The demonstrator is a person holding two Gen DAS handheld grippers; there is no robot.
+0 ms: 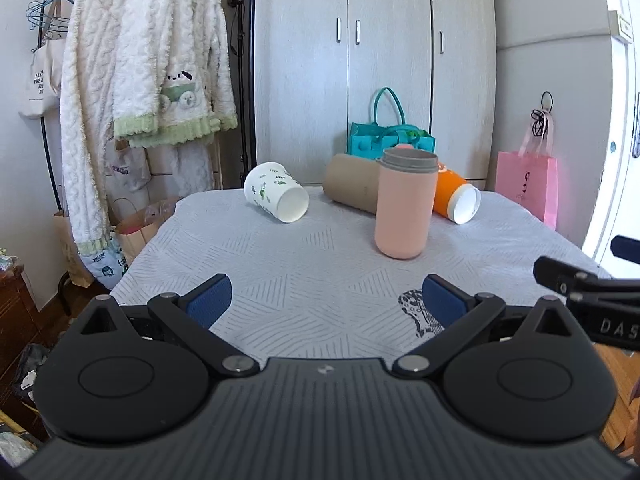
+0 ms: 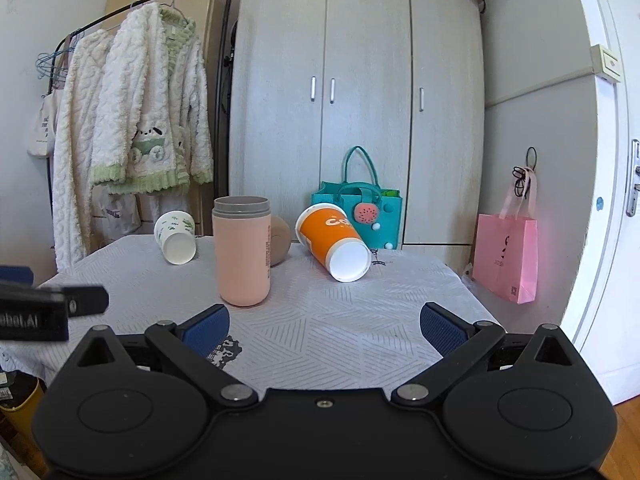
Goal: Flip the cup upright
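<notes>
Here, both tongs, left tongs [image 1: 328,300] and right tongs [image 2: 324,330], gape wide with nothing in them; the tall pink plastic cup [image 2: 242,250] stands upright, the orange paper cup [image 2: 334,242] on its side just beside it.

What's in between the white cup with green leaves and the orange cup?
The upright pink tumbler and, behind it, a brown cup on its side sit between the white cup and orange cup, clearest in the right wrist view.

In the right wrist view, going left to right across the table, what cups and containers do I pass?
White leaf-print cup on its side → upright pink tumbler → brown cup lying behind it → orange cup on its side.
</notes>
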